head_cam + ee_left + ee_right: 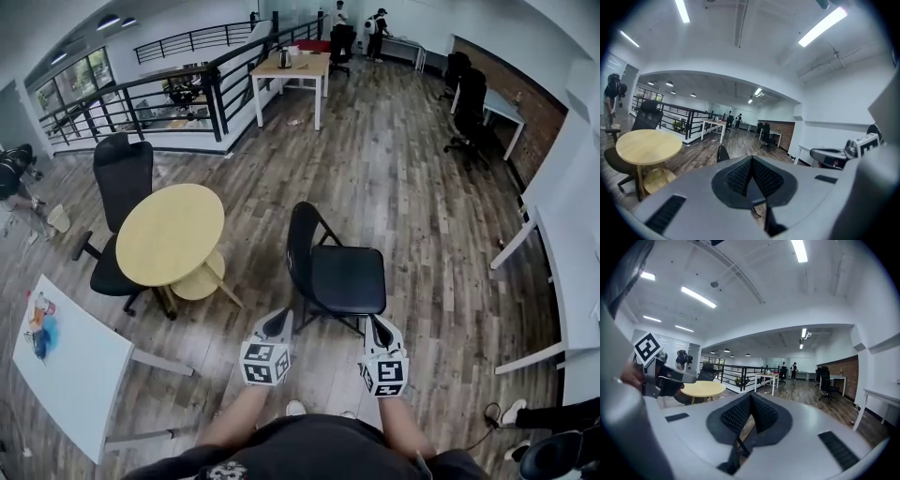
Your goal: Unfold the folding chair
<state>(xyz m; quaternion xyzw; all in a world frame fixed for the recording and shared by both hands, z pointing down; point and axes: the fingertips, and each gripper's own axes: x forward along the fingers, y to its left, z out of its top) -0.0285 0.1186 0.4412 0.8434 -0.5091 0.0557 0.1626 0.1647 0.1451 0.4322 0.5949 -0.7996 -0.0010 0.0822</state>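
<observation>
The black folding chair [336, 273] stands unfolded on the wooden floor in the head view, seat flat and backrest upright on its left. Both grippers are held just in front of it, apart from it. My left gripper [278, 322] is near the seat's front left corner, and my right gripper [380, 329] is near the front right corner. In the left gripper view the jaws [751, 177] are pressed together with nothing between them, and the chair's backrest top [723, 153] peeks over them. The right gripper view shows its jaws [751, 414] shut and empty too.
A round wooden table [171, 232] and a black office chair [123, 178] stand left of the folding chair. A white table [67, 367] is at the near left and white desks [565, 251] line the right wall. A black railing [178, 97] runs along the far left.
</observation>
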